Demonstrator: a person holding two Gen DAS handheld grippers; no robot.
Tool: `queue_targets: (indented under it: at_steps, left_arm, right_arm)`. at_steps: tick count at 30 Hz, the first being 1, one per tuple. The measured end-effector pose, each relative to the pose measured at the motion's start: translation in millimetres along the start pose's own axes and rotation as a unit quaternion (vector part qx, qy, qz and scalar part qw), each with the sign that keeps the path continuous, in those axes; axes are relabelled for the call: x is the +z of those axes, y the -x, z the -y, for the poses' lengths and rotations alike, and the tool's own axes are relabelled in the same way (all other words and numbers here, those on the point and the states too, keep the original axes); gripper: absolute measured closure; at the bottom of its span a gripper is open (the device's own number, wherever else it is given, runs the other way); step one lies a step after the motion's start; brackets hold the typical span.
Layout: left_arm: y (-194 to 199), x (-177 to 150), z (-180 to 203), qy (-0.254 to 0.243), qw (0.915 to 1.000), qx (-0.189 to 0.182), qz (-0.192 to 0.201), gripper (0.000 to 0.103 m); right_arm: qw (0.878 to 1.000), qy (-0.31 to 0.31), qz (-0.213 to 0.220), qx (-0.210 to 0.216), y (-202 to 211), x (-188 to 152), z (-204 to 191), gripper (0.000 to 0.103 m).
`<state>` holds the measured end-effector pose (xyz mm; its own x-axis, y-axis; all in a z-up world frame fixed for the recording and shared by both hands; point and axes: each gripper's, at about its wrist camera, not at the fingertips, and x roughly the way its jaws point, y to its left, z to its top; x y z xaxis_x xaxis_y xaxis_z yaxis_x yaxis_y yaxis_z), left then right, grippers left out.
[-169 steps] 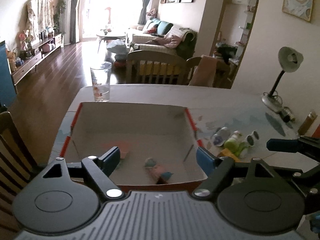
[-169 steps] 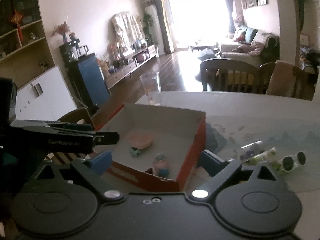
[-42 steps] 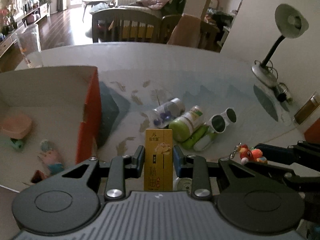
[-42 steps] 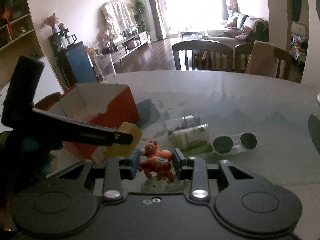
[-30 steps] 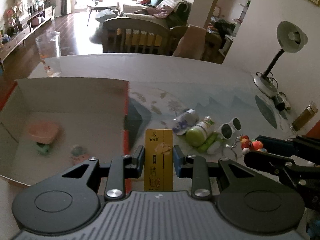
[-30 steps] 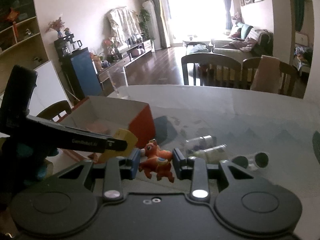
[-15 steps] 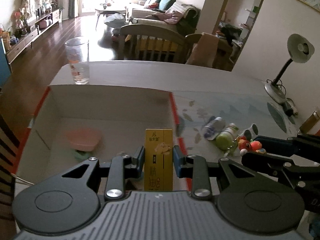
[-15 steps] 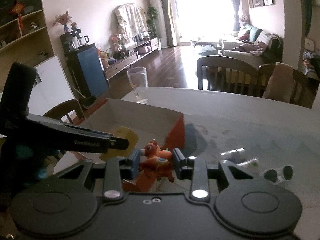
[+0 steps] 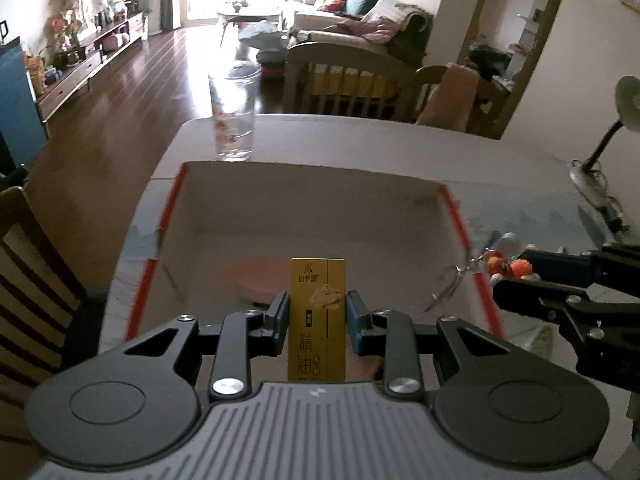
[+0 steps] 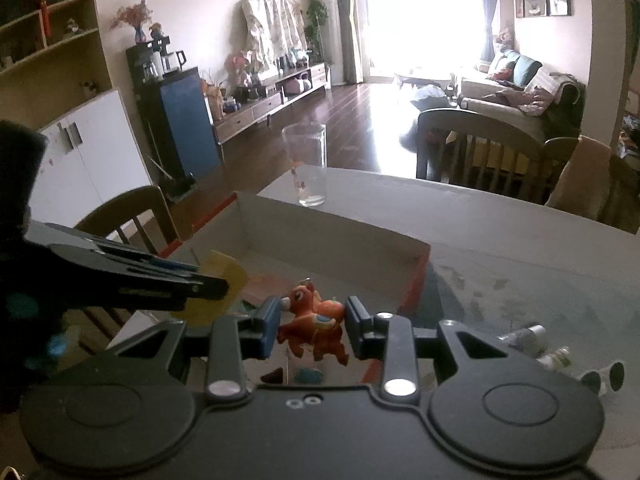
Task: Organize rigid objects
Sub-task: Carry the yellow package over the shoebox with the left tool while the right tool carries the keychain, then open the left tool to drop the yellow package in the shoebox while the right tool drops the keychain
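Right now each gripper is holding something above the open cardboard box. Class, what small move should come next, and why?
Probably lower the left gripper and open its jaws. Its yellow carton already hangs over the cardboard box, whose floor looks bare just ahead of it, beside a pink item. The right gripper, clamped on the orange toy, sits nearer the box's red wall and could follow.

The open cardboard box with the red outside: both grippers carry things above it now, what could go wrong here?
1. The orange animal keychain toy in the right gripper hangs near the cardboard box's red right wall; released there, it may fall outside.
2. The tall yellow carton in the left gripper may tip onto the pink item below.
3. The two grippers are close and might collide.
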<state>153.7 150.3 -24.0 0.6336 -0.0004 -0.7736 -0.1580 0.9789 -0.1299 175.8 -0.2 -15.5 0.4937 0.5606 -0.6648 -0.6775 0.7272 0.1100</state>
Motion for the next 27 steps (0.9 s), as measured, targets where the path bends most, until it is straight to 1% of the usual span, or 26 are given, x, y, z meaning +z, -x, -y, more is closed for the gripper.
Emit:
queue_targets:
  at_steps: [3, 8, 12, 16, 22, 24, 27]
  left_arm:
    - [-9.6, 0.1, -14.7, 0.0, 0.9999, 0.013, -0.012, 0.074]
    - [-30.9, -2.5, -32.0, -0.008, 0.9987, 0.033, -0.037, 0.074]
    - [-48.7, -6.0, -38.1, -0.008, 0.9974, 0.037, -0.061, 0.074]
    - [-60.5, -8.0, -35.9, -0.022, 0.996, 0.045, -0.073, 0.074]
    - [-78.5, -14.7, -38.1, -0.033, 0.9932, 0.062, -0.092, 0.074]
    - [-82.8, -17.9, -41.3, -0.034, 0.9923, 0.065, -0.1, 0.074]
    - [-85.8, -20.3, -40.5, -0.041, 0.9912, 0.066, -0.107, 0.074]
  right_arm:
    - [1.0, -0.001, -0.019, -0.004, -20.7, -0.2, -4.8, 0.069]
    - [0.999, 0.009, -0.044, -0.024, -53.4, -4.7, -12.1, 0.069]
    - [0.997, 0.025, -0.067, -0.039, -73.7, -14.7, -18.2, 0.069]
    - [0.995, 0.036, -0.085, -0.046, -90.1, -19.4, -22.9, 0.069]
    - [0.992, 0.035, -0.109, -0.05, -103.7, -25.6, -26.7, 0.069]
    - [0.992, 0.035, -0.111, -0.049, -104.8, -26.2, -27.7, 0.071]
    - [0.992, 0.036, -0.113, -0.05, -105.2, -24.8, -28.4, 0.07]
